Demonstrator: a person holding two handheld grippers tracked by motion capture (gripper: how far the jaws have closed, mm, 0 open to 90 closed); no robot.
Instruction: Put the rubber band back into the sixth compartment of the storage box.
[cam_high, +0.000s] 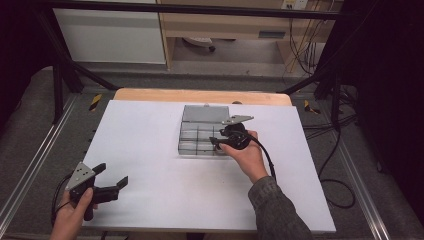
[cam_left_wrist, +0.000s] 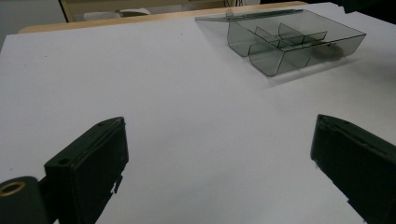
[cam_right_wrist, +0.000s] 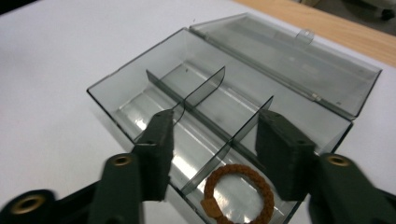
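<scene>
A clear smoky plastic organiser box (cam_high: 197, 134) with inner dividers lies open in the middle of the white table, its lid (cam_high: 205, 113) folded flat behind it. In the right gripper view a brown braided ring (cam_right_wrist: 239, 193) lies in the box's (cam_right_wrist: 140, 100) near right compartment. My right gripper (cam_right_wrist: 215, 140) hovers open just above that compartment, one jaw on each side of a divider, holding nothing. It sits over the box's right end (cam_high: 222, 141). My left gripper (cam_high: 114, 176) stands open near the table's front left corner, far from the box (cam_left_wrist: 294, 42).
The white sheet (cam_high: 150, 165) covers a wooden tabletop whose bare edge (cam_high: 200, 95) runs along the far side. Black frame bars and cables (cam_high: 330, 150) surround the table. A wide bare stretch of sheet lies between the two grippers.
</scene>
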